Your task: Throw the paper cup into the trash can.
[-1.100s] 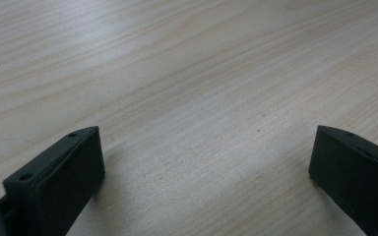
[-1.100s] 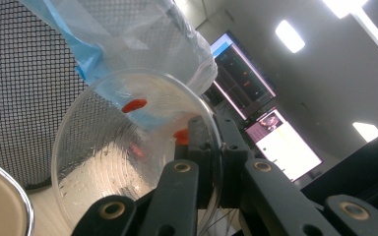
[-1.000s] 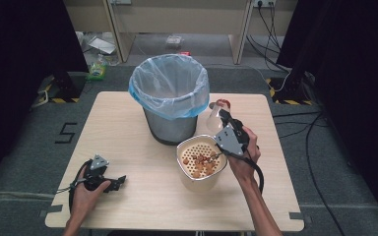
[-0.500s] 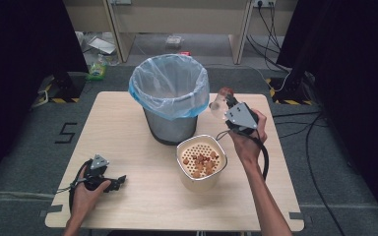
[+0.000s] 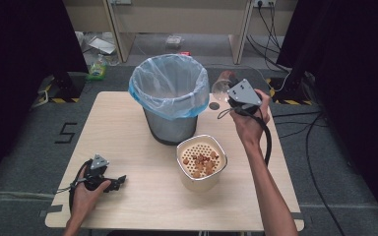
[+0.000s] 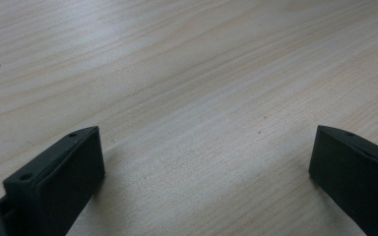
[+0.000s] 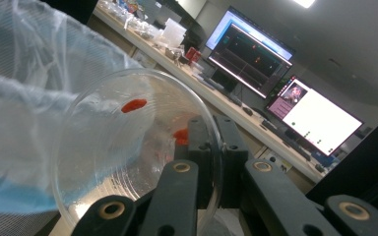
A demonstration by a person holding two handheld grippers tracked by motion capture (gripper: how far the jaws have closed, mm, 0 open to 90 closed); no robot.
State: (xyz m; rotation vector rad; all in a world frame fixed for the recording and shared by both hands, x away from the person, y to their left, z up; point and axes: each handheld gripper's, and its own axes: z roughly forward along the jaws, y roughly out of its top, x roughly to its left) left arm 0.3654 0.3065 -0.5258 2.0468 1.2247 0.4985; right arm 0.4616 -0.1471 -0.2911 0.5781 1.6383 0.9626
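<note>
My right gripper (image 5: 229, 94) is held up to the right of the bin (image 5: 170, 93), shut on the rim of a clear plastic cup (image 5: 221, 86). In the right gripper view the cup (image 7: 128, 147) lies tilted, its mouth toward the camera, with a few red bits (image 7: 134, 104) stuck inside, and the gripper (image 7: 209, 142) pinches its edge. The bin's blue-white liner (image 7: 24, 98) is just behind the cup. A white strainer bowl (image 5: 202, 182) with brown pieces stands in front of the bin. My left gripper (image 5: 116, 181) rests open on the table; between its jaws (image 6: 206, 157) is bare wood.
A small dark round spot (image 5: 214, 105) lies on the table (image 5: 128, 123) between bin and right hand. Monitors (image 7: 315, 115) and a cluttered bench stand far behind. Cables run on the floor at the right.
My right gripper has carried the clear cup from over the strainer bowl back and up, to beside the bin's rim. The left gripper has stayed put.
</note>
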